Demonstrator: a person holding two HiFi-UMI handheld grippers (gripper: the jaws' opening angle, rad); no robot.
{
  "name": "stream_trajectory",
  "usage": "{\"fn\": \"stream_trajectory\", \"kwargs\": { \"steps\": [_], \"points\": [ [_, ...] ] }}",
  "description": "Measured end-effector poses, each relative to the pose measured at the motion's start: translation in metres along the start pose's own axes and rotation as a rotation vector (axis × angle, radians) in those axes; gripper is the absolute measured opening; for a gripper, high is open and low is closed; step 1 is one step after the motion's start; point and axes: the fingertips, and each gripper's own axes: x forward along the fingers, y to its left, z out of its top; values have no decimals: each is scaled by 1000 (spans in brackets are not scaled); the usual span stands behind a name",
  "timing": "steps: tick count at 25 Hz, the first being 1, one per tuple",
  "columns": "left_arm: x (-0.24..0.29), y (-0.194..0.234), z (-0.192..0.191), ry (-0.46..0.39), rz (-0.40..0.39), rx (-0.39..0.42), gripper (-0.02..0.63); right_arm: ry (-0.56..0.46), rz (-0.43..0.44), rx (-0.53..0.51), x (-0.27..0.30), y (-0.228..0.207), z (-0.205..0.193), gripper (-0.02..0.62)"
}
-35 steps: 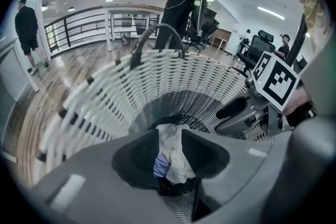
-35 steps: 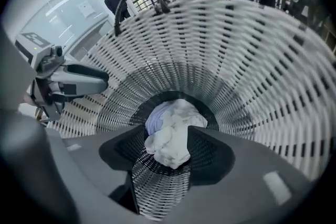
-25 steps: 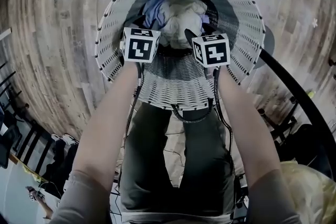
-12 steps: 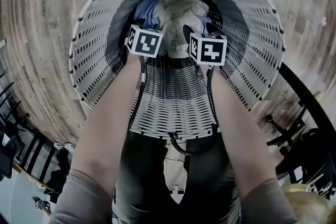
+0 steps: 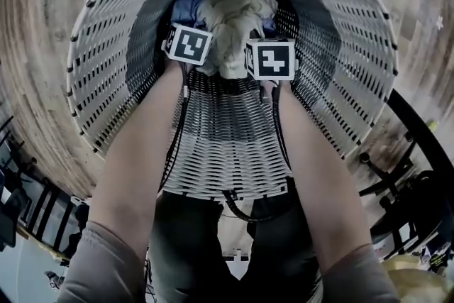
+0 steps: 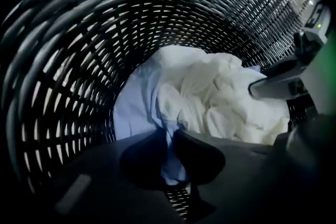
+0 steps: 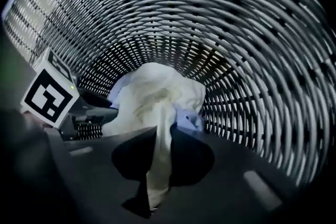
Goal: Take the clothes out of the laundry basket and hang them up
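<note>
i am holding both grippers deep inside the laundry basket [image 5: 340, 46], pointing steeply down at the heap on its bottom. the left gripper [image 6: 172, 157] is clamping a fold of the pale blue garment [image 6: 135, 107]. the right gripper [image 7: 157, 160], whose jaws have just been closing, is pinching a fold of the white garment [image 7: 157, 97]. each fold is running lengthwise between its jaws, with the bulk of the cloth lying straight ahead of and below the fingertips. the two grippers are working side by side, equally near, with the white heap bulging between them. the white garment is lying on and against the blue one toward the far wall, so i am judging that lifting either will drag the other. the woven wall is enclosing both grippers all round, so the only free path is up through the rim.
</note>
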Motion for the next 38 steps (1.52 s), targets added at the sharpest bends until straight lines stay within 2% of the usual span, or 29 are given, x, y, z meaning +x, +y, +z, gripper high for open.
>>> {"fn": "stream_trajectory", "kwargs": {
  "steps": [1, 5, 9, 11, 17, 22, 24, 28, 35, 38],
  "points": [
    [-4, 0, -2, 6, 0, -5, 46, -7, 9, 38, -4, -1, 1, 65],
    [-34, -9, 4, -26, -6, -27, 28, -58, 21, 169, -35, -8, 5, 55],
    [-81, -17, 10, -43, 19, -57, 25, -97, 19, 154, -78, -3, 14, 54],
    [-105, -23, 28, -98, 8, -83, 25, -121, 14, 154, -104, -2, 23, 52],
    [-200, -28, 78, -216, 48, 3, 23, -209, 8, 161, -193, 13, 59, 52],
    [-296, -47, 100, -320, 1, -36, 23, -269, 16, 173, -285, 33, 76, 52],
    [-339, -55, 114, -371, -5, 3, 23, -306, 18, 182, -323, 40, 85, 51],
    [-420, -70, 132, -457, 48, 165, 23, -371, 40, 170, -398, 59, 97, 52],
    [-555, -99, 146, -587, 103, 268, 23, -462, 117, 174, -533, 93, 99, 51],
    [-610, -112, 151, -640, 108, 285, 23, -515, 114, 123, -593, 107, 104, 51]
  ]
}}
